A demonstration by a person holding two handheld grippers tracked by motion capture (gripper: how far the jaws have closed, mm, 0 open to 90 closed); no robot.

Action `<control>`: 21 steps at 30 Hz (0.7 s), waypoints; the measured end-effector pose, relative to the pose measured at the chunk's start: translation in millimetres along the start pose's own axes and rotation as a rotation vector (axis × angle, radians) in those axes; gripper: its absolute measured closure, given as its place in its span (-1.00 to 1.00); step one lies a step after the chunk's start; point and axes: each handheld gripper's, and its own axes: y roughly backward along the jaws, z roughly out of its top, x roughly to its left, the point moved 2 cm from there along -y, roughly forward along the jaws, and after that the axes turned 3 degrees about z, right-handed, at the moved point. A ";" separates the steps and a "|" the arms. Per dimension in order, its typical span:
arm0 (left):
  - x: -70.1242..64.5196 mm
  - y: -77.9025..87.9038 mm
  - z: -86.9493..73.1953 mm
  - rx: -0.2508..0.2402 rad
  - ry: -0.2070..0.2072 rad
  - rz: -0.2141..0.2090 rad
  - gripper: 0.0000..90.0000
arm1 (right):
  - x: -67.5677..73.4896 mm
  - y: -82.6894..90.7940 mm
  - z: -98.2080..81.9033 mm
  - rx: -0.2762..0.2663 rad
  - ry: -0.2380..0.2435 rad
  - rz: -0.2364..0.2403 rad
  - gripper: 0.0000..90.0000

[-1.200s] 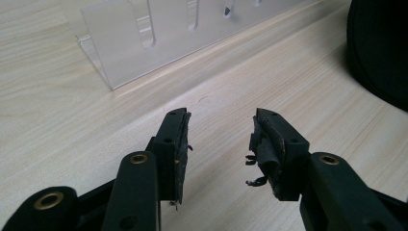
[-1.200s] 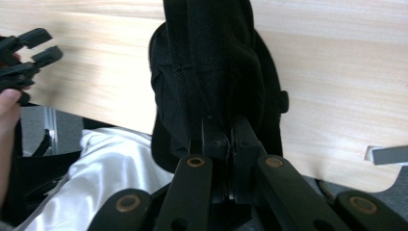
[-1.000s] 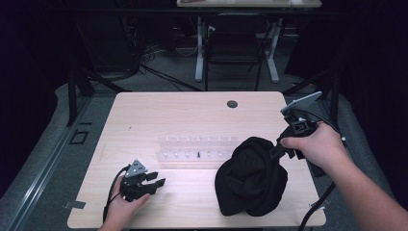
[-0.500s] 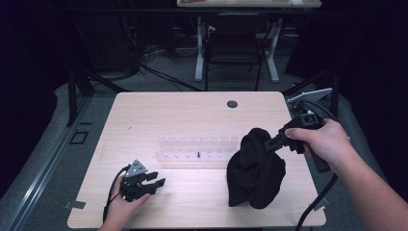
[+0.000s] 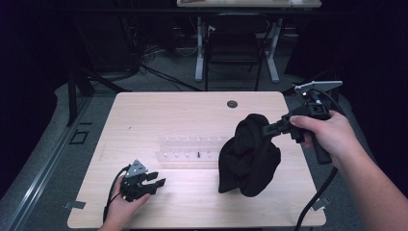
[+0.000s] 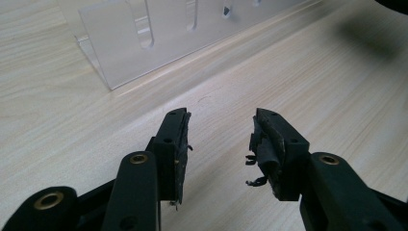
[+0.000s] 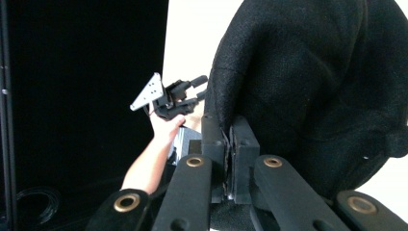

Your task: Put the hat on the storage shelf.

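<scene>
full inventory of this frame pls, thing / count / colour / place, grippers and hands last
black cloth: 1, black, bunched, hanging from the right gripper, lower end on the table's right half
clear rack: 1, transparent plastic with slots, flat at the table's middle
table: 1, light wood, centre of the high view
grommet: 1, dark, round, near the table's far edge
desk frame: 1, white legs, on the floor beyond the table
floor cables: several, dark, far left behind the table
left gripper: 1, black, jaws apart and empty, on the table's near left
right gripper: 1, black, jaws shut on the cloth's top, above the table's right side
left hand: 1, near left edge
right hand: 1, right of the table
</scene>
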 end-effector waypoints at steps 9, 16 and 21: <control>0.1 0.3 0.0 -0.009 0.003 -0.003 0.26 | 10.6 -1.0 10.0 -0.039 0.013 0.048 0.95; -0.2 0.4 0.1 -0.005 0.005 -0.004 0.26 | 22.3 0.9 21.8 -0.075 0.025 0.063 0.95; -0.3 -0.1 -0.2 -0.008 0.006 -0.007 0.25 | 29.6 -3.3 32.6 -0.106 0.032 0.066 0.95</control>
